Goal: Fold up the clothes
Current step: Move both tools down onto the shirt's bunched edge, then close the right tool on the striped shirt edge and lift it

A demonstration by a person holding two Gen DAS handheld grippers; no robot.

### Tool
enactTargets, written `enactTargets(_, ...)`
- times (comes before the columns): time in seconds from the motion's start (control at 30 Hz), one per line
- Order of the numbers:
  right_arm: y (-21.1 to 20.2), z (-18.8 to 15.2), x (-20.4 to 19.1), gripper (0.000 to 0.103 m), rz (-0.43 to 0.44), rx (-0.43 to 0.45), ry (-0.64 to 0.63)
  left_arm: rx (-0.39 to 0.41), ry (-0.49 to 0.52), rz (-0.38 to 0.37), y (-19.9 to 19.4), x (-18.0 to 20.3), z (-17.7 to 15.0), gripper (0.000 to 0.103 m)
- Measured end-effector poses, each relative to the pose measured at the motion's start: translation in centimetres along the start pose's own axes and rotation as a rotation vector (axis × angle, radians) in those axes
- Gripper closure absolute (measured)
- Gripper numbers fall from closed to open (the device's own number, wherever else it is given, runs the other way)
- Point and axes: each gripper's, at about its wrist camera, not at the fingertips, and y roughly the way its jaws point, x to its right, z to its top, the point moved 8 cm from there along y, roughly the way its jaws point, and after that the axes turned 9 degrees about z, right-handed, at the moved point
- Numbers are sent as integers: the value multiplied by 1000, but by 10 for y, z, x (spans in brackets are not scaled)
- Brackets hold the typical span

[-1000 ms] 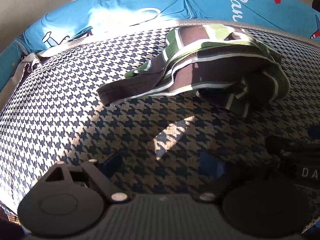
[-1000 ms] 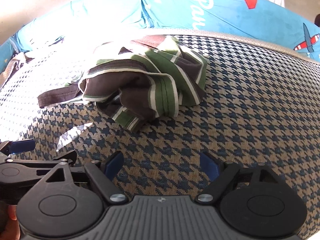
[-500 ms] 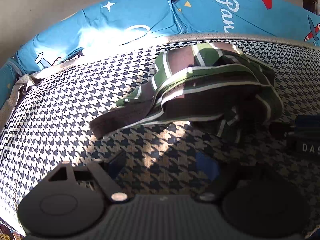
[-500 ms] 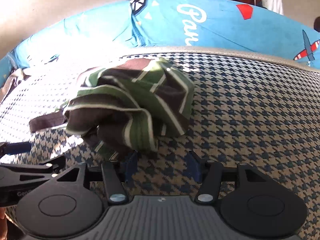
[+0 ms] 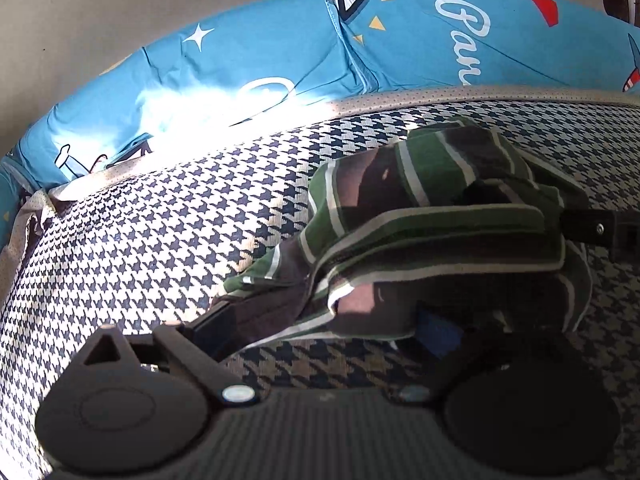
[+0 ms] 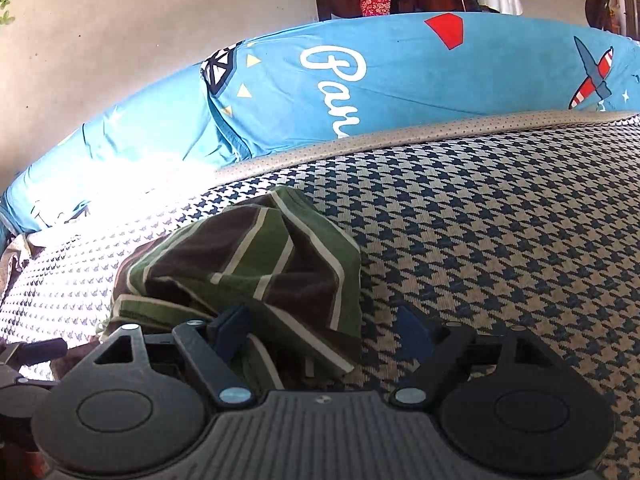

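Striped garment (image 5: pixel 432 236) between left tool (image 5: pixel 324 328) fingers; red cloth only rightward.

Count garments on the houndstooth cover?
1: a crumpled green-and-brown striped garment on the houndstooth cover, lying between both open grippers, left gripper, right gripper. Nothing else visible; folds could hide more.
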Motion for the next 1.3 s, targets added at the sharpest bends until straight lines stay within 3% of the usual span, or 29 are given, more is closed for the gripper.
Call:
enactTargets(0.23, 40, 6, -3, 9, -4, -10, 16, 9, 1, 13, 20, 0, 5, 0)
enactTargets(0.53, 76, 2, -1, 1, -3, -32, 52, -14, -22, -27, 39, -1, 3, 0)
enactTargets(0.73, 86, 2, -4, 0, -10, 2, 48, -29, -59, -57, 46, -3, 2, 0)
enactTargets(0.8, 86, 2, -8, 11, 22, 18, 42, -25, -60, -60, 45, -3, 2, 0)
enactTargets(0.87, 85, 3, -17, 44, 72, 21, 28, -19, -57, -60, 44, -2, 3, 0)
enactTargets(0.97, 83, 2, -27, 66, 118, 25, 6, -6, -47, -56, 42, 0, 4, 0)
enactTargets(1.07, 78, 1, -33, 79, 139, 30, -12, 6, -39, -52, 39, 3, 5, 1)
enactTargets(1.3, 48, 8, -41, 83, 206, 100, -56, 33, -31, -82, 22, 16, 9, 20)
